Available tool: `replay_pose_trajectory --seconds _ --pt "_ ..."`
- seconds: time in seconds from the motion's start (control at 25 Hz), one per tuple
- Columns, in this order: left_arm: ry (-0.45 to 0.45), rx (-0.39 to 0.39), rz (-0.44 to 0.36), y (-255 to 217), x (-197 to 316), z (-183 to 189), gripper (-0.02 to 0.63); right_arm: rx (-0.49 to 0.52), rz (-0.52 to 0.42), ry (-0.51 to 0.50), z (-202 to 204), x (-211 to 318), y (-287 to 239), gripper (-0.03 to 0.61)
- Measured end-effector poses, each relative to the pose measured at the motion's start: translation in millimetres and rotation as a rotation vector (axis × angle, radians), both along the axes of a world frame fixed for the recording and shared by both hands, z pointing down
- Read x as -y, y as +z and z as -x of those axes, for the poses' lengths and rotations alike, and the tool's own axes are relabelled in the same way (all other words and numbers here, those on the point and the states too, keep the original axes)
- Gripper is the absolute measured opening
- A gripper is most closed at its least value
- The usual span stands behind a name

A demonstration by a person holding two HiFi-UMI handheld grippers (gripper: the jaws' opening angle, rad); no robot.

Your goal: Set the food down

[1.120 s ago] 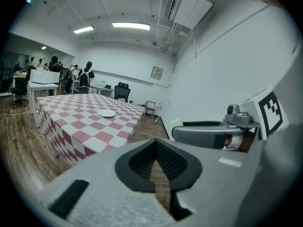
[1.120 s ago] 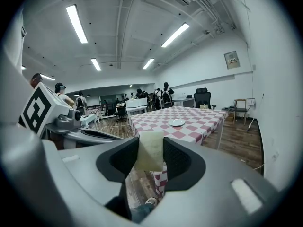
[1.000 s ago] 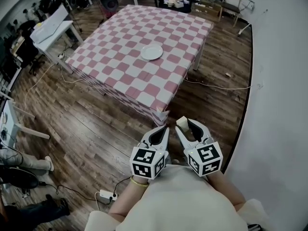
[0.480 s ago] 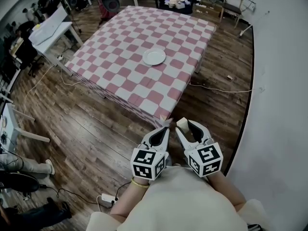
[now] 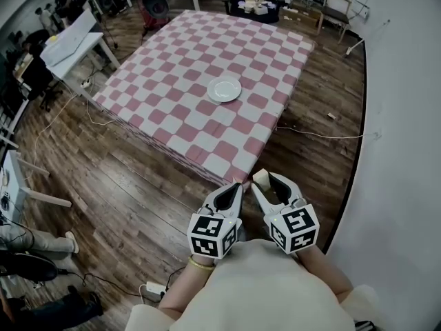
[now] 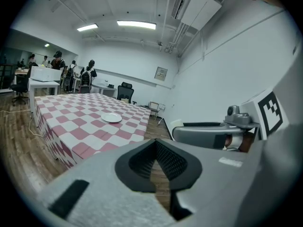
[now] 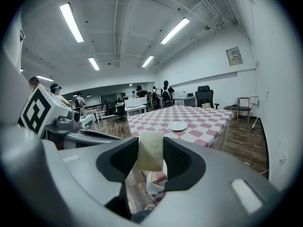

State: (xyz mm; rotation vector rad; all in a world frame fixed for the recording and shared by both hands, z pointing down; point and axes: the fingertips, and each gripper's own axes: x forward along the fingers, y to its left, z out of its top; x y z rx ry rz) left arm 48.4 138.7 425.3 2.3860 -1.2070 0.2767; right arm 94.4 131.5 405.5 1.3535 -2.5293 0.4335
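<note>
Looking along my right gripper (image 7: 150, 146), I see both dark ribbed pads pressed against the sides of the food (image 7: 150, 161), a pale cream, flat, roughly square piece that stands upright between them with its top edge poking above the jaws. On my left gripper (image 6: 155, 149) the jaws are drawn together at their tips with nothing gripped; only a thin wedge of floor shows through behind the pads. From the head view the two grippers sit side by side, close but apart, both pointing forward and slightly downward, each with its black-and-white marker cube (image 5: 212, 234) at the rear, just in front of my light-coloured top. The food is therefore up in the air in the right jaws, over the dark wooden floor (image 5: 138, 185), near the closest corner of the table (image 5: 172, 126) but not above it. That table wears a pink-and-white checked cloth that hangs over its sides, and a single white plate (image 5: 224, 89) rests near its middle, well apart from the food. A white wall (image 5: 406, 150) runs along my right. Past the table's left side there is a white desk (image 5: 72, 40), and a cable trails across the floor nearby. Several people stand at the far end of the room in both gripper views, too small to make out further.
</note>
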Motion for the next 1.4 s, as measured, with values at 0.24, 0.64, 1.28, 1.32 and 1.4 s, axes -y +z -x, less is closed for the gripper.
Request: replay_pose_trajectory --seconds 0.24,0.64,1.28,1.32,1.4 --pt "-0.007 0.0 0.007 -3 28 -3 0.0 0.001 0.004 -0.005 -3 28 -4 0.17" --pt "-0.015 -0.007 0.01 -5 66 2 0.0 0.001 0.015 -0.02 3 64 -6 0.17" --pt "-0.018 -0.015 0.02 -7 122 34 0.0 0.001 0.03 -0.041 38 121 -8 0.17" --pt "-0.017 -0.015 0.021 -6 125 36 0.0 0.002 0.031 -0.042 41 124 -8 0.17" --pt "-0.013 -0.016 0.023 -5 132 41 0.0 0.003 0.033 -0.039 46 131 -8 0.17"
